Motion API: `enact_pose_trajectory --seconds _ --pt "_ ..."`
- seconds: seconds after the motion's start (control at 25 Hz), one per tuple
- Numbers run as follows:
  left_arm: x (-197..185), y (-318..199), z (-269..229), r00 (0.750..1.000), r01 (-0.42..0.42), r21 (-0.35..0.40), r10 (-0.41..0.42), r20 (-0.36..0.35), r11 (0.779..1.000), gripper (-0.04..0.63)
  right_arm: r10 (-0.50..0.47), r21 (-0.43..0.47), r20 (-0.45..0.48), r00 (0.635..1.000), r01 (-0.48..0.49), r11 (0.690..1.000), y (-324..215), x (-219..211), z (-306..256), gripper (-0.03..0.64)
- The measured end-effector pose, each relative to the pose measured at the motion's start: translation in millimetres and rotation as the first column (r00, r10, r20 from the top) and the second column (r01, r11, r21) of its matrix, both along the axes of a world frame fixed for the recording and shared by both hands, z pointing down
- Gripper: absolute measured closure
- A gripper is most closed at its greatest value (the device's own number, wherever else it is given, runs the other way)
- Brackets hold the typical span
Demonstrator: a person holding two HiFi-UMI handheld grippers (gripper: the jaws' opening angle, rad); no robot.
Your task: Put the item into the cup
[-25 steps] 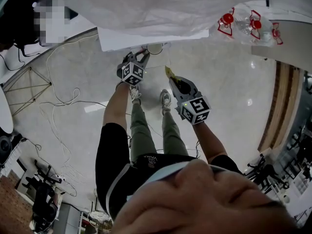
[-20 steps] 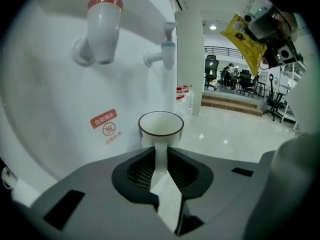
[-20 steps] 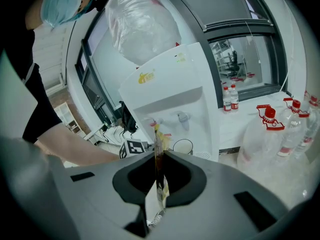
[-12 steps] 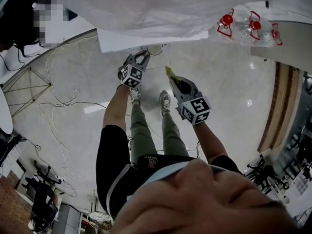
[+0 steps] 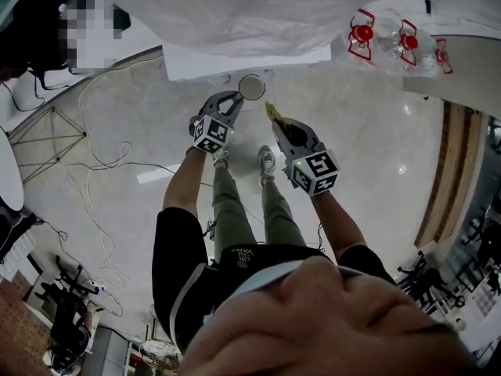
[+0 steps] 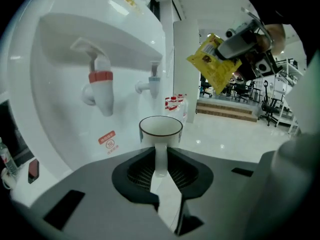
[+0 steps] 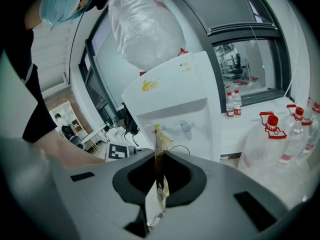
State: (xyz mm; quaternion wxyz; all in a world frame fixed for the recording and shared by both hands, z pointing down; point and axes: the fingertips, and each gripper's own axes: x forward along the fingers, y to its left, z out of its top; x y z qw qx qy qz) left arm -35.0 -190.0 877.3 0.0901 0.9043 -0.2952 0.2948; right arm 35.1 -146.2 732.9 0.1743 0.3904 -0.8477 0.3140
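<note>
A white cup (image 6: 160, 127) with a dark rim hangs in front of a water dispenser (image 6: 75, 49). My left gripper (image 6: 161, 170) is shut on its handle. In the head view the cup (image 5: 251, 88) shows just past my left gripper (image 5: 235, 100), below the dispenser's ledge. A yellow packet (image 7: 159, 176) stands edge-on, pinched in my right gripper (image 7: 158, 184). The packet (image 6: 214, 64) is up and to the right of the cup, a little apart from it. In the head view, my right gripper (image 5: 280, 124) sits right of the cup with the packet (image 5: 272, 113) at its tip.
The dispenser has a red tap (image 6: 101, 86) and a blue tap (image 6: 153, 84) close behind the cup. Large clear water bottles with red caps (image 5: 391, 37) stand at the right. Cables (image 5: 102, 163) trail over the glossy floor at the left.
My left gripper has come out from under the dispenser's ledge with the cup, which now shows in full. The right gripper and packet have stayed nearly still.
</note>
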Motion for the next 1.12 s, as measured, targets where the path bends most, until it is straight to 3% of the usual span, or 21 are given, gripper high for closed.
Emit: enact_pose_trajectory --seconds 0.6,1.12 --pt "-4 50 -109 1.000 0.020 0.064 -0.018 -0.020 0.998 0.511 -0.073 0.081 0.011 0.997 0.072 0.994 6 -22 -72 0.568" --pt "-2 75 -227 1.000 0.001 0.147 -0.002 0.008 0.989 0.511 -0.150 0.185 -0.044 0.988 0.155 0.970 19 -34 -160 0.568"
